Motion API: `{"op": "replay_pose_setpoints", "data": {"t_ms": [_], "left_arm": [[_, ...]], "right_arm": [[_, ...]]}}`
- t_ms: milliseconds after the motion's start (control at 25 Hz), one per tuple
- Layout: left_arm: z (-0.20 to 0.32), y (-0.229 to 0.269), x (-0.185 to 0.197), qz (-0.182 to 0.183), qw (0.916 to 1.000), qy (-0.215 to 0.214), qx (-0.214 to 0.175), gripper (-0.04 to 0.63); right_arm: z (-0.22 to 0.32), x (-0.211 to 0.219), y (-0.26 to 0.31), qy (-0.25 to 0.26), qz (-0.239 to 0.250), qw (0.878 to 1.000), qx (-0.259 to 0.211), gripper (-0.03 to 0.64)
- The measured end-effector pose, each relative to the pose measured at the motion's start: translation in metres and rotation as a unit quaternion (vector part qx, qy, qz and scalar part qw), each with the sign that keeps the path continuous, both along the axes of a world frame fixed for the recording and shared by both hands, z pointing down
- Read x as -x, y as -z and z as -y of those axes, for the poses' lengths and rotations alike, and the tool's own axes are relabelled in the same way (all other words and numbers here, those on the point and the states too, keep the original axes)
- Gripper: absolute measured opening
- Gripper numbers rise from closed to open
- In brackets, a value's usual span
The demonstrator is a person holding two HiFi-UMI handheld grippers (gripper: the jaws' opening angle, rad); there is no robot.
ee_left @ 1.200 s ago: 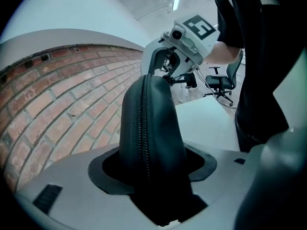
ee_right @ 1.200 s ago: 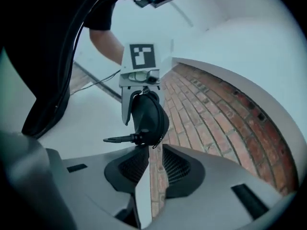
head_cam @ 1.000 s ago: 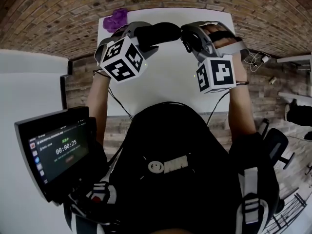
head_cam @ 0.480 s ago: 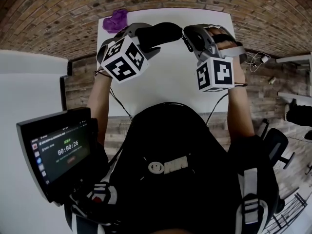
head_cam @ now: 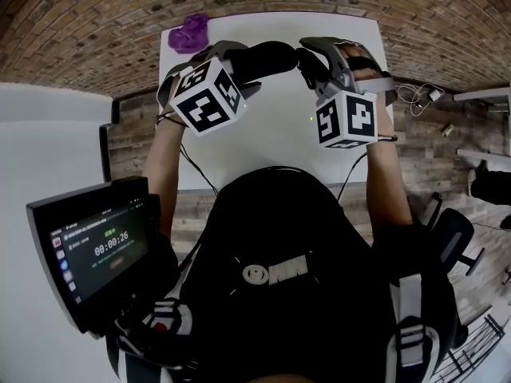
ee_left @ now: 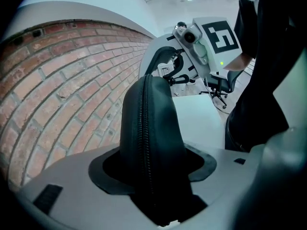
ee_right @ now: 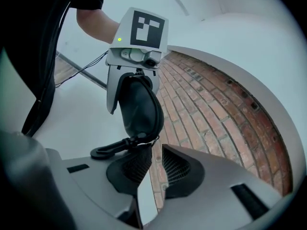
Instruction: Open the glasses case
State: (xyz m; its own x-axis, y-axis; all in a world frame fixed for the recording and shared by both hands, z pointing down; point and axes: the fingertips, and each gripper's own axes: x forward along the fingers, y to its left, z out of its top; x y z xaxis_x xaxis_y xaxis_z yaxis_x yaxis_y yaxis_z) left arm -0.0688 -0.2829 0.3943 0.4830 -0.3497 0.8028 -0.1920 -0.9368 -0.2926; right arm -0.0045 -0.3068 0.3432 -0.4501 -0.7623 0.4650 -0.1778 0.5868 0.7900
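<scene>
Brick floor [head_cam: 80, 38] surrounds the white table [head_cam: 271, 150], which fills the head view toward 12 o'clock. A dark screen [head_cam: 96, 246] sits at 8 o'clock, off the table.

The black glasses case [head_cam: 267, 54] is held up in the air over the far half of the table. Its long axis runs from 9 to 3 o'clock. The table's far edge lies just past it at 12 o'clock, and bare white tabletop opens at 6 o'clock between the two cubes. The zipper [ee_left: 144, 128] looks closed and runs along the length of the case.

The left gripper [ee_left: 153, 169] has its jaws spread wide and clamped on the 9 o'clock end of the case. The right gripper [ee_right: 154, 152] faces the 3 o'clock end. Its jaws stand only narrowly apart and have just been opening. Floor and table show through the gap, with nothing pressed between the pads. The end of the case sits just above their tips. A black clip [ee_right: 112, 148] hangs from that end and lies across one pad.

A purple cloth [head_cam: 190, 32] rests near the table's 11 o'clock corner, well apart from the case. Loose cables [head_cam: 419, 96] lie on the floor at 3 o'clock.
</scene>
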Motion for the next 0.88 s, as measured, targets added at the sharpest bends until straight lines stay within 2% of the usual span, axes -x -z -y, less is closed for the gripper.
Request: {"op": "replay_pose_setpoints", "data": {"t_ms": [320,560,880], "left_arm": [[0.004,0.001,0.007,0.022,0.9995,0.022,0.007,0.304],[-0.007,-0.009,0.017,0.09,0.9953,0.004,0.037,0.304],[-0.015,-0.02,0.037,0.188,0.9788,-0.004,0.081,0.304]], "right_arm": [[-0.006,0.006,-0.016,0.015,-0.009,1.0,0.01,0.051],[-0.008,0.011,-0.025,0.017,0.003,0.999,0.028,0.063],[-0.02,0.022,-0.052,0.028,-0.014,0.997,0.077,0.063]]}}
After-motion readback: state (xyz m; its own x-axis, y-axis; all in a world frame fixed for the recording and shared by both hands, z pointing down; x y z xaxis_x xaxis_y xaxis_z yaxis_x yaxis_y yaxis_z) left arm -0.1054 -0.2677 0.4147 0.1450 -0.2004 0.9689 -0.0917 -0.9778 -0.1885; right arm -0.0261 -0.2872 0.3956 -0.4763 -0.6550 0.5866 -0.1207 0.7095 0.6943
